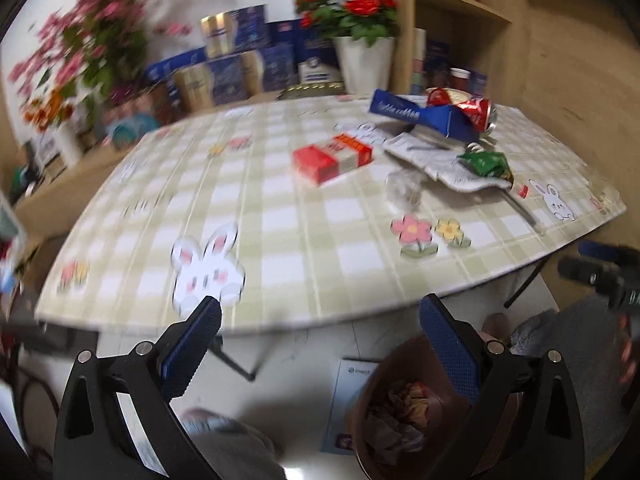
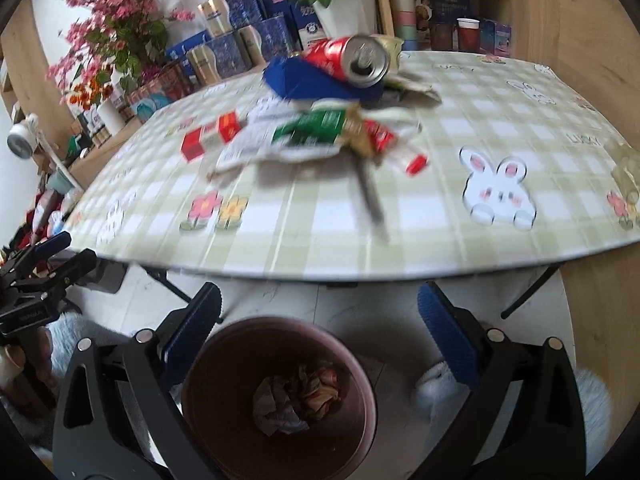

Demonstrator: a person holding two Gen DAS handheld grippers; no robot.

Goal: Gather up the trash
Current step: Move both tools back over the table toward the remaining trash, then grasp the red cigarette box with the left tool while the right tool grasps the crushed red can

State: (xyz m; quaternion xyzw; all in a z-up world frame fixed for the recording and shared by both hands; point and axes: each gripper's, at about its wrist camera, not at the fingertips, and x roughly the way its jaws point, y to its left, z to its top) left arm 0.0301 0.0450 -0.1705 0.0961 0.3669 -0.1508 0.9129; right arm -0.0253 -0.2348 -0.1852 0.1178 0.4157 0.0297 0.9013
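Note:
Trash lies on the checked tablecloth (image 1: pixel 280 216): a red carton (image 1: pixel 332 156), a crushed red can (image 1: pixel 478 112) on a blue carton (image 1: pixel 424 114), a green wrapper (image 1: pixel 486 162), a clear crumpled wrapper (image 1: pixel 404 186) and a white paper sheet (image 1: pixel 432 156). The right wrist view shows the can (image 2: pixel 352 60), green wrapper (image 2: pixel 316 128), red carton (image 2: pixel 210 136) and a small red cap (image 2: pixel 416 166). A brown bin (image 2: pixel 280 396) with crumpled paper stands on the floor below the table edge. My left gripper (image 1: pixel 320 344) is open and empty before the table edge. My right gripper (image 2: pixel 320 328) is open and empty above the bin.
Boxes and tins (image 1: pixel 232 64), a white pot of red roses (image 1: pixel 362 60) and pink flowers (image 1: pixel 92 32) stand behind the table. A wooden shelf (image 1: pixel 460 8) is at the back right. A booklet (image 1: pixel 348 400) lies on the floor by the bin (image 1: pixel 400 408).

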